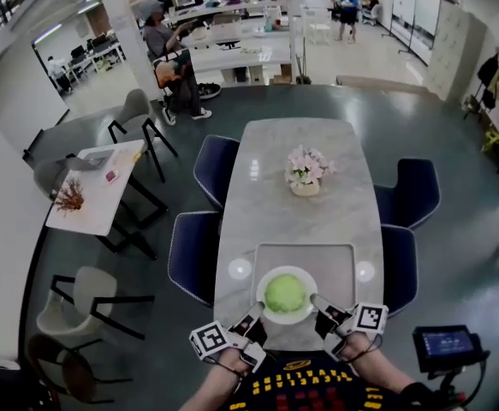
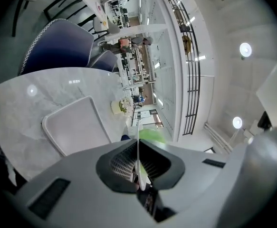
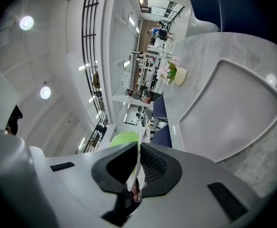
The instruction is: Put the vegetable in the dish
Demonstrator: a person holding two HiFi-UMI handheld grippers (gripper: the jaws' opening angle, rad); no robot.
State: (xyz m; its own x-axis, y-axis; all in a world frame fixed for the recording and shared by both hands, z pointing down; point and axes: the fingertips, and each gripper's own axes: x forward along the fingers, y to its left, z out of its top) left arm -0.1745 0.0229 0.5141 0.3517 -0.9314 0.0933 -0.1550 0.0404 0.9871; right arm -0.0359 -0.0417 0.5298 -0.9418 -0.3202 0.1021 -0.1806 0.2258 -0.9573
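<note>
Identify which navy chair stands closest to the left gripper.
The nearer navy chair on the left, alongside the left gripper clamping the dish; the others stand farther away.

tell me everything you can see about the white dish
The white dish is round, shallow and glossy, like ceramic or plastic. A round green vegetable fills its middle. It lies level over the near edge of the grey tray. The left gripper and right gripper each pinch its thin rim from opposite sides. Whether it rests there or is lifted is unclear.
</note>
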